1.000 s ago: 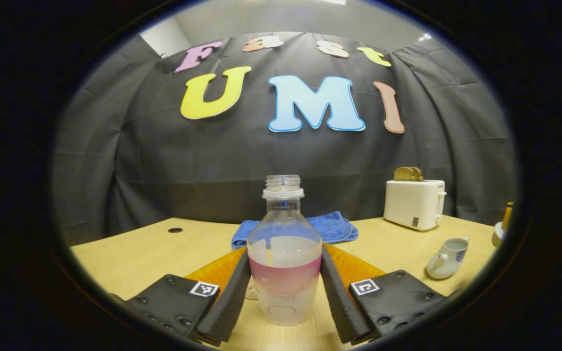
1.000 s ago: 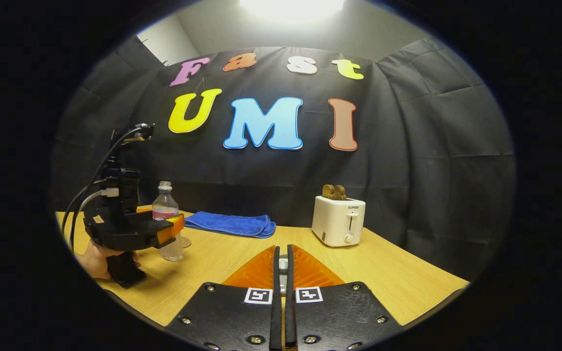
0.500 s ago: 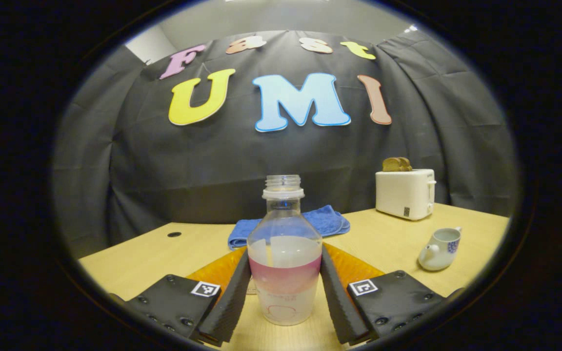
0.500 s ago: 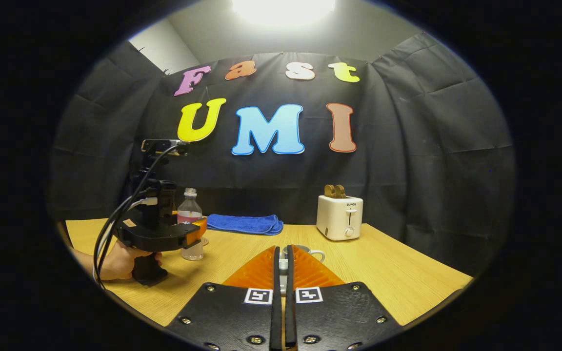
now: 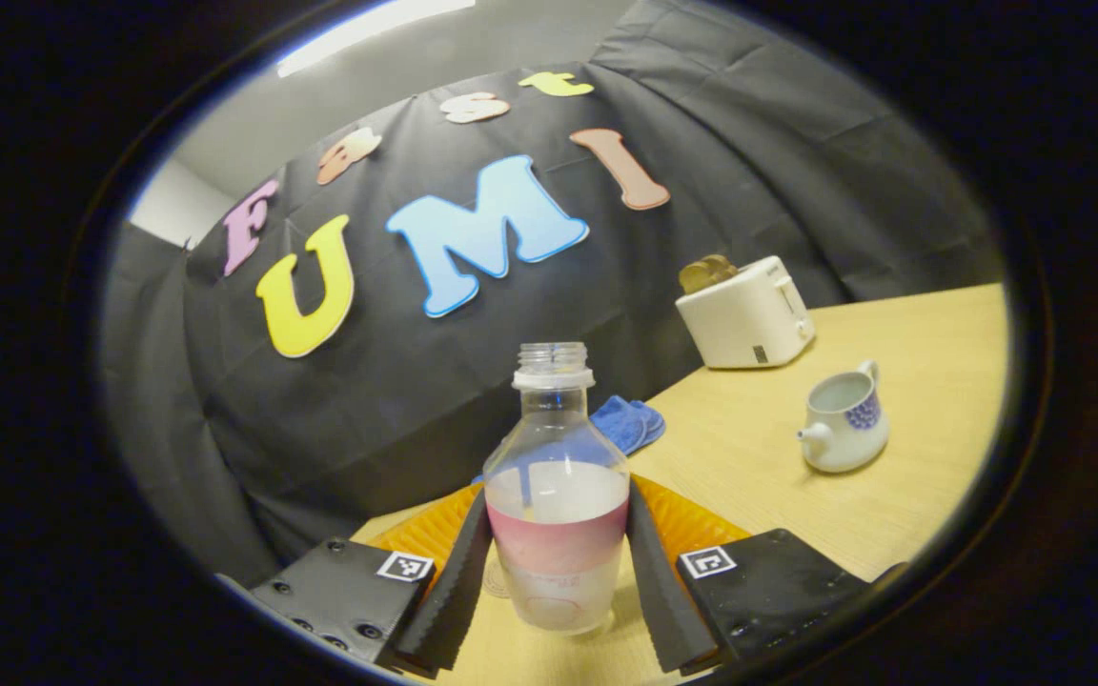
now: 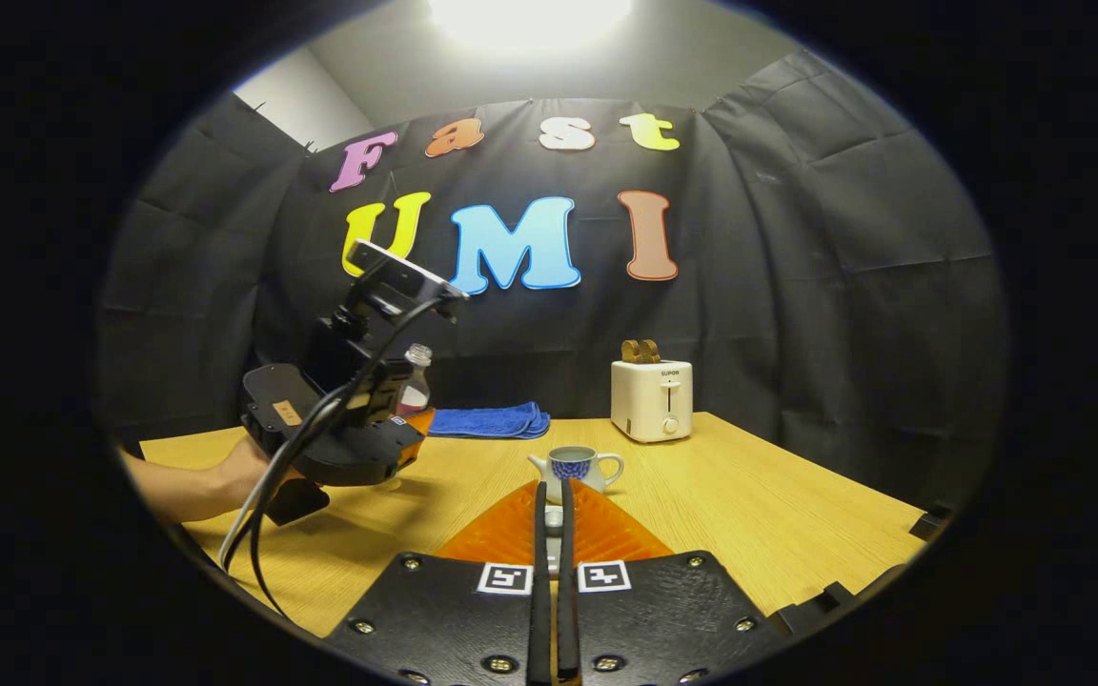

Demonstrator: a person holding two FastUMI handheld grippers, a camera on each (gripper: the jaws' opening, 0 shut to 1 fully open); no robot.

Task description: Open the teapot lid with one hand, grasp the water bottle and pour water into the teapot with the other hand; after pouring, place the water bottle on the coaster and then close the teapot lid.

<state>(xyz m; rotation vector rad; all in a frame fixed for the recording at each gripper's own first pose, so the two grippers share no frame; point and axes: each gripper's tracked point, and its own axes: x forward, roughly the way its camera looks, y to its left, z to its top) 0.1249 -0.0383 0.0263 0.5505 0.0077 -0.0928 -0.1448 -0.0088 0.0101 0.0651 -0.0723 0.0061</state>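
Observation:
A clear, capless water bottle (image 5: 554, 419) with a pink band, half full, sits between the pads of my left gripper (image 5: 557, 497), which is shut on it. In the right gripper view the left gripper (image 6: 395, 440) holds the bottle (image 6: 414, 379) off the table, leaning right toward the teapot. The white teapot (image 5: 840, 419) with a blue pattern stands open, lid off. It also stands (image 6: 576, 465) just beyond my right gripper (image 6: 554, 490), which is shut on a small pale piece, the teapot lid (image 6: 554, 517). A clear coaster (image 6: 383, 484) lies below the left gripper.
A white toaster (image 6: 650, 412) with bread in it stands at the back of the wooden table (image 6: 749, 514). A folded blue towel (image 6: 492, 419) lies to its left. A hand (image 6: 225, 476) holds the left gripper.
My left gripper has lifted the bottle off the table and leaned it toward the teapot. The right gripper, still shut, has drawn back, so the whole teapot shows ahead of it.

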